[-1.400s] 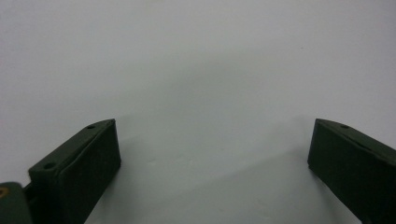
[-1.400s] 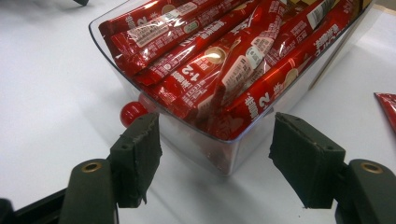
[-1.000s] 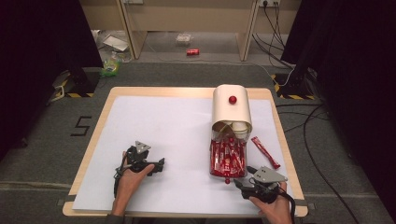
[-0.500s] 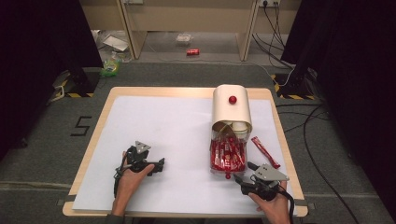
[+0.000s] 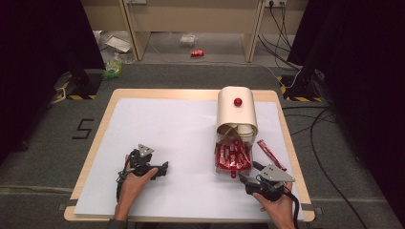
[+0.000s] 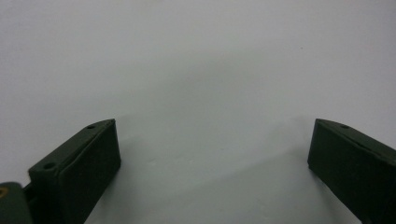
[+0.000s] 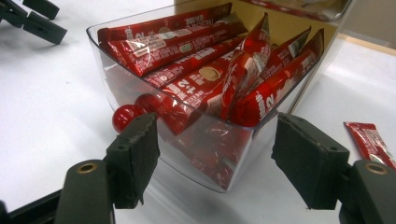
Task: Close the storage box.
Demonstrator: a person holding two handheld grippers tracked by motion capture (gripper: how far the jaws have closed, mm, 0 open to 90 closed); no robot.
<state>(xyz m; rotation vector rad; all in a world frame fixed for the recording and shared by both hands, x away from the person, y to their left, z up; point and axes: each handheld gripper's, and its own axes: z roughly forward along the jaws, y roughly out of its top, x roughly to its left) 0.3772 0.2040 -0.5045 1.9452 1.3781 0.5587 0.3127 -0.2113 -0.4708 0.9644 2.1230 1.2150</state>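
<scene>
Sachets [image 7: 196, 88], red and glossy, are filling a clear plastic bin [image 5: 232, 162] at the desk's [image 5: 181, 124] five o'clock. From the left, the left gripper [image 5: 160, 169] is resting released; the right gripper [image 7: 215, 154] is hovering released at the bin's front. They look light, crinkly and slippery; pinching one mid-length seems best.

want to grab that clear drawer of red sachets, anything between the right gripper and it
Nothing visible. The right gripper is open right at the clear drawer, its red knob just beside one jaw.
</scene>
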